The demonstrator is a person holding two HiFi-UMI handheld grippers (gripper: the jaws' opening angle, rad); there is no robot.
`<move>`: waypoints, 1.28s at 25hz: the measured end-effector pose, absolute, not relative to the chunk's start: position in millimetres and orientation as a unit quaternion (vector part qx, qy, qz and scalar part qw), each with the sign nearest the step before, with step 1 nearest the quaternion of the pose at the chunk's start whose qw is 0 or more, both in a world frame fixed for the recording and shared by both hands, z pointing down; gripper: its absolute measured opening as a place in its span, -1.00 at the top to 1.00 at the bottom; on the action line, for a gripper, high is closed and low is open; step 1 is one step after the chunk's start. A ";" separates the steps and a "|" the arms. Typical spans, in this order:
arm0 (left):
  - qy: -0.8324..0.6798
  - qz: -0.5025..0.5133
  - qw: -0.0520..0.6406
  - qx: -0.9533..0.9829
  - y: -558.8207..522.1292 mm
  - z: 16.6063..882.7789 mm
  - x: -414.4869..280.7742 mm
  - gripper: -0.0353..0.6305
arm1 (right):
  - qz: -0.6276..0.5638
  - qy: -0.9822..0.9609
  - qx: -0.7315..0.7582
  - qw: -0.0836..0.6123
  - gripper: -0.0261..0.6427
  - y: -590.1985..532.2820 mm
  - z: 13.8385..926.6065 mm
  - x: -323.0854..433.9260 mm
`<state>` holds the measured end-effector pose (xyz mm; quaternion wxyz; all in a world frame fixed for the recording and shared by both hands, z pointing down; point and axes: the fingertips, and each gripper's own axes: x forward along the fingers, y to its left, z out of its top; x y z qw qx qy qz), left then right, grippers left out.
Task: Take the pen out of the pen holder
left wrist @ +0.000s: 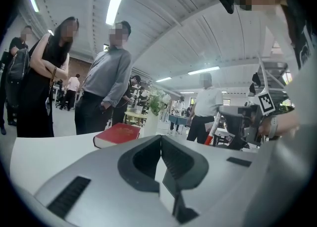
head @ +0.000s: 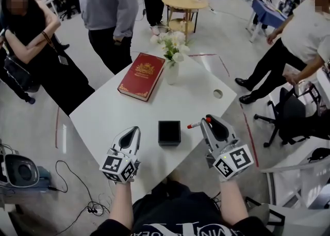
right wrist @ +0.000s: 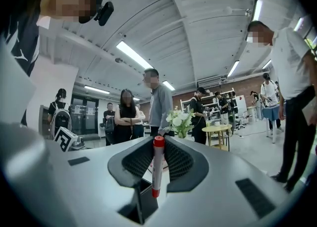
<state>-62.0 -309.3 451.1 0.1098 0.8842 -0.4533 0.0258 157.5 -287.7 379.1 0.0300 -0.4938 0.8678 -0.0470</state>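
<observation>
The slim white pen with red ends is already out of the small black square pen holder. It sits crosswise in the right gripper, just to the right of the holder and above the white surface. In the right gripper view the pads are clamped on the pen's barrel, with its red cap poking past the tips. The grip looks centred, so the sound way to finish is probably to hold that pressure, carry the pen sideways clear of the holder, bring it low over bare surface and only then ease the jaws apart, so it lies flat and does not roll. The left gripper rests left of the holder with its jaws together on nothing, near enough to steady the holder if it is nudged.
</observation>
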 end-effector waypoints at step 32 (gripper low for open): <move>-0.483 0.018 0.099 0.870 -304.3 447.1 -89.5 0.88 | -0.085 0.848 -0.522 -0.037 0.69 -279.4 445.4 154.2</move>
